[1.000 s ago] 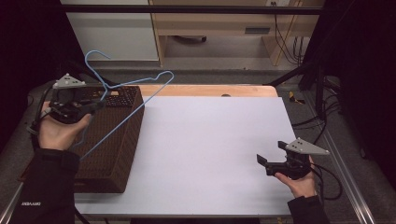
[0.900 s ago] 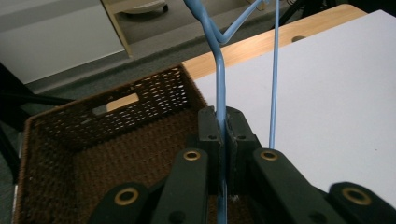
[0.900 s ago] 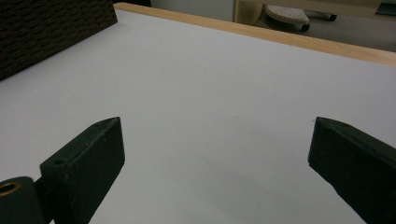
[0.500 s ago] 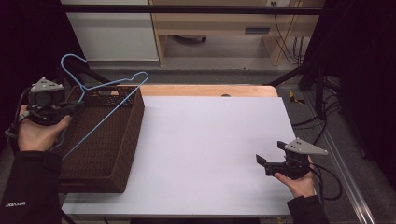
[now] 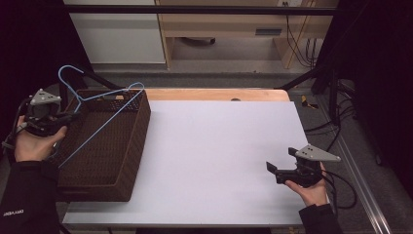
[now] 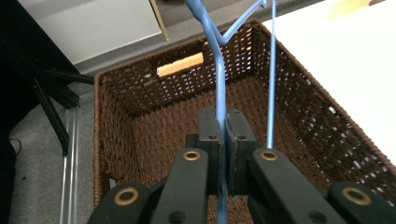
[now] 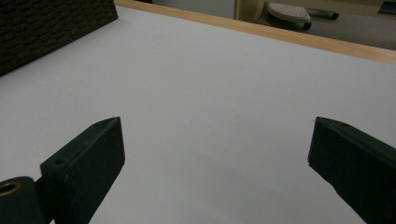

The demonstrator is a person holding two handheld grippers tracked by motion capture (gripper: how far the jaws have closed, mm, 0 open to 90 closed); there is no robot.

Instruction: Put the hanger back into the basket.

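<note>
A light blue wire hanger [image 5: 102, 126] hangs tilted over a dark brown wicker basket [image 5: 134, 146] at the table's left edge, with its hook pointing up and away. My left gripper [image 5: 70, 117] is shut on the hanger's wire, just outside the basket's left rim. In the left gripper view the jaws [image 6: 222, 123] pinch the blue hanger [image 6: 219, 84] above the inside of the basket [image 6: 140, 93]. My right gripper [image 5: 278, 169] rests open near the table's right front corner. Nothing but the white tabletop lies between the jaws of my right gripper [image 7: 215, 140].
The white table [image 5: 219, 141] has a wooden strip along its far edge. The basket [image 7: 46, 32] shows at the upper left of the right gripper view. Black frame bars and cables stand beyond the table's right side.
My left hand has moved left and down with the hanger, from over the basket to beside its left rim. The right hand and gripper have stayed put.
</note>
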